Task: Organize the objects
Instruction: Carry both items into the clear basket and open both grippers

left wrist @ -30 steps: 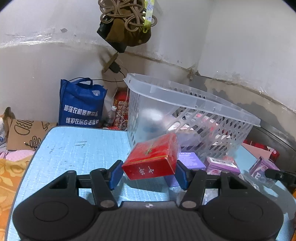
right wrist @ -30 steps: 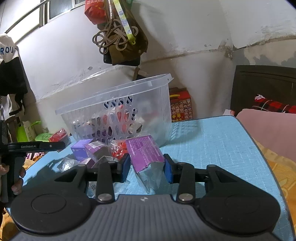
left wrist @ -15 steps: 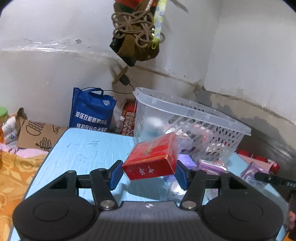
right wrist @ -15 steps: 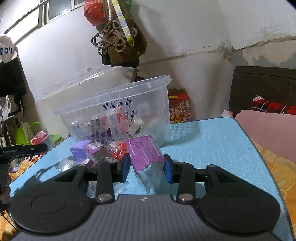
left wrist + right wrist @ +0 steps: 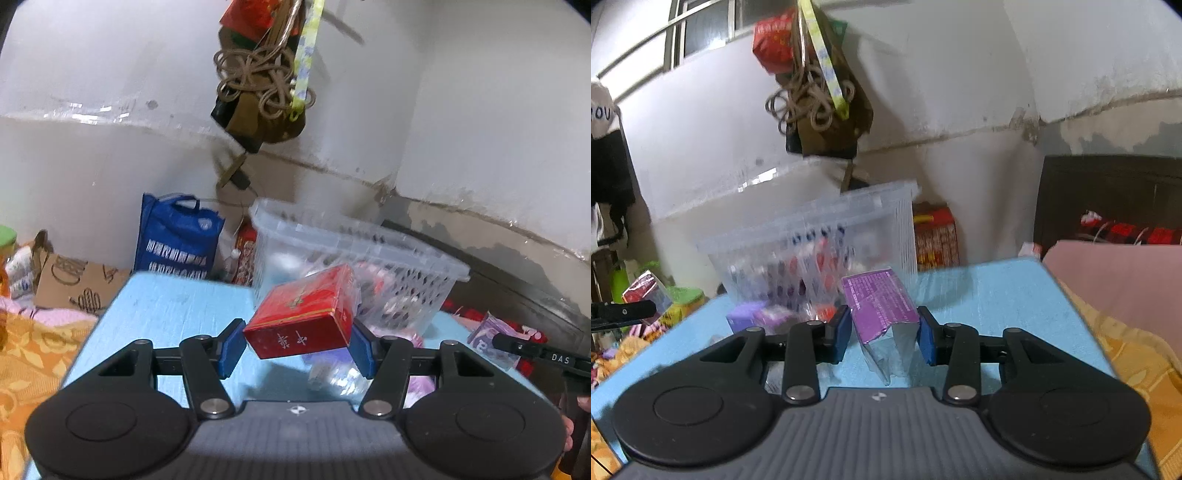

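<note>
1. Cardboard gives the red box (image 5: 300, 315) its handling: a light, stiff carton with a glossy skin, tilted in the left tongs (image 5: 297, 349), whose blue pads (image 5: 231, 347) press on its two short ends.
2. In the left wrist view the red box hangs clear above the blue surface (image 5: 166, 306), with the clear basket (image 5: 354, 251) beyond it at about one o'clock.
3. My judgement is that the carton tolerates a firm squeeze across its ends, but the glossy faces could slide, so a hold low and square on the end panels looks safest.
4. The right tongs (image 5: 882, 334) are clamped on a purple packet (image 5: 881, 308), pads on its two sides; its lower end looks torn open, with silvery lining showing.
5. That packet seems light and soft-walled; I would expect it to crush under hard pressure, so the firmer printed upper part is the better place to hold it.
6. In the right wrist view the basket (image 5: 820, 236), already holding mixed small items, stands at eleven o'clock, with more purple boxes (image 5: 757, 314) lying on the surface just in front of it.
7. Both held items appear bound for the basket; neither is over its rim yet.
</note>
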The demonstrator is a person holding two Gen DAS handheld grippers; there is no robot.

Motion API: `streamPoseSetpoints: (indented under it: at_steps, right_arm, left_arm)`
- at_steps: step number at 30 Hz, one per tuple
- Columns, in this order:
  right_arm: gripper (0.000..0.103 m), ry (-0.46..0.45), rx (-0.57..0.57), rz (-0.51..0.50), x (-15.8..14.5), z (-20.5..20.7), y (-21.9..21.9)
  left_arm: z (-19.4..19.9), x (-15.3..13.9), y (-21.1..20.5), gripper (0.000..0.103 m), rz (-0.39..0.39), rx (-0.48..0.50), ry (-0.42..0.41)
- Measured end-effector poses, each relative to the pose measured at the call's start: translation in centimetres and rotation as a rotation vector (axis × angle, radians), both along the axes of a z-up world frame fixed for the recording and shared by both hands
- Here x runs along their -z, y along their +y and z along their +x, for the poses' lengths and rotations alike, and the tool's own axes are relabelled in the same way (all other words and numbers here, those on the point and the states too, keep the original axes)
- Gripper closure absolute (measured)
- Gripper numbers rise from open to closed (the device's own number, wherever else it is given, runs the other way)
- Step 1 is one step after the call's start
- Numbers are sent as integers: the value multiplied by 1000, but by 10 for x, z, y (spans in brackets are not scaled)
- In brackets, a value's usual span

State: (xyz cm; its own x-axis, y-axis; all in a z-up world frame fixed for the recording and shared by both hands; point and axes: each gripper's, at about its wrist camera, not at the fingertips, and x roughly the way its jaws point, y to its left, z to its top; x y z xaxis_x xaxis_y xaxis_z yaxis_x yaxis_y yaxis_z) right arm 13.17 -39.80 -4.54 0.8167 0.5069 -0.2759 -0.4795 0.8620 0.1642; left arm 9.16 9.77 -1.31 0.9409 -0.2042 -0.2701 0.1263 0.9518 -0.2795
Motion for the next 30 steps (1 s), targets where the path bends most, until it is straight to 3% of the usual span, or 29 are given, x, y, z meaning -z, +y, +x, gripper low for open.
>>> streamPoseSetpoints:
  at_steps: [4, 8, 14, 15, 16, 18, 20, 22, 24, 26, 28, 30]
  right_arm:
    - [62, -82, -51, 24, -42, -5, 6]
    - [62, -160, -69, -49, -94, 15, 45]
    - [61, -109, -113, -104, -119, 79, 91]
    - [56, -107, -111, -107, -118, 84, 94]
    - [34, -121, -92, -99, -115, 88, 94]
    - [9, -114, -73, -128, -111, 93, 98]
    - [9, -121, -53, -121, -108, 86, 91]
    - [0, -124, -90, -67, -108, 74, 79]
    - [0, -103, -92, -20, -107, 61, 67]
    - [0, -73, -104, 26, -95, 43, 53]
    - [0, -20, -143, 19, -74, 29, 46]
    - [2, 53, -152, -49, -47, 17, 47]
  left_arm:
    - [10, -41, -5, 40, 32, 35, -66]
    - [53, -91, -22, 40, 31, 108, -103]
    - [138, -115, -58, 37, 73, 96, -10]
    - [148, -114, -61, 33, 72, 93, 12]
    - [157, -112, -63, 23, 76, 98, 30]
    - [171, -105, -65, 21, 102, 66, 76]
    - [169, -100, -60, 21, 84, 55, 99]
    - [152, -100, -55, 21, 57, 81, 58]
    - [130, -99, -53, 20, 57, 86, 42]
    - [102, -90, -52, 12, 74, 102, 22]
    - [76, -71, -50, 10, 105, 95, 21]
    - [62, -45, -46, 10, 118, 78, 53]
